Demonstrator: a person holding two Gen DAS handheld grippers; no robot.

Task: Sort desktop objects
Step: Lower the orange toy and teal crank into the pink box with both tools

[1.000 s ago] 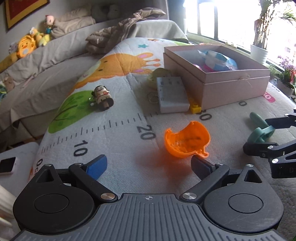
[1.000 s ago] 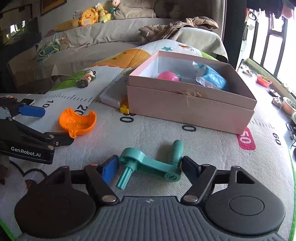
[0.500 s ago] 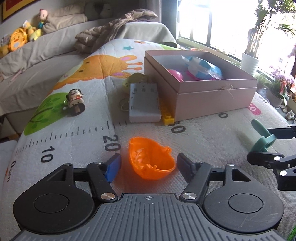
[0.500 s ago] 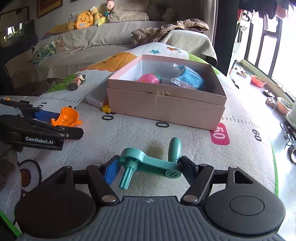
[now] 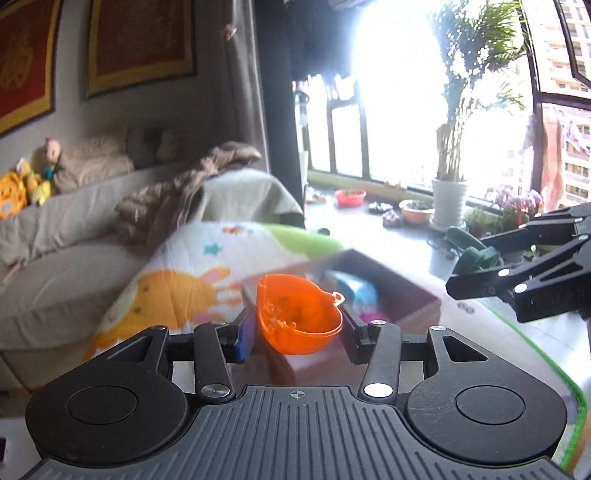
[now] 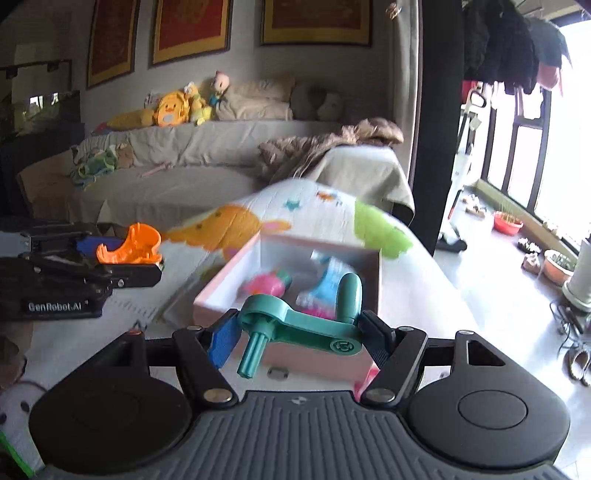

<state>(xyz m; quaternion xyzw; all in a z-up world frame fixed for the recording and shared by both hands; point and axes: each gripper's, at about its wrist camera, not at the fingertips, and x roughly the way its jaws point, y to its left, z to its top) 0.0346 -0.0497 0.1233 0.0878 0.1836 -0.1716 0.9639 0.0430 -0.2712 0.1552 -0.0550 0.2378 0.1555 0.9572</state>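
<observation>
Sunlight floods through the tall window (image 5: 406, 96) on the right, washing out the palm in its white pot (image 5: 448, 199) and the small planters along the sill. Behind us a long grey sofa (image 6: 177, 155) runs under framed red-and-gold pictures (image 6: 192, 26), with plush toys (image 6: 173, 107) lined up on its back and a brown blanket (image 6: 325, 147) heaped over one end. Dark clothes (image 6: 513, 44) hang by the window.

Our work surface is a quilted children's mat (image 6: 295, 210) printed with an orange giraffe, stars and green patches, edged in bright green. On it sits an open pink box (image 6: 229, 284) holding a pink toy and something blue; both are blurred, so we cannot tell more.

We hold our left hand-held gripper (image 5: 297, 330) above the near corner of the box, its jaws closing on an orange shell-shaped toy (image 5: 299, 317), with both pads against its sides. Our right hand-held gripper (image 6: 295, 336) is clamped at a middling width on a teal crank handle (image 6: 306, 321), lifted in front of the box's near wall. In the left view the right hand-held gripper hangs off to the right, over the mat's green edge.
</observation>
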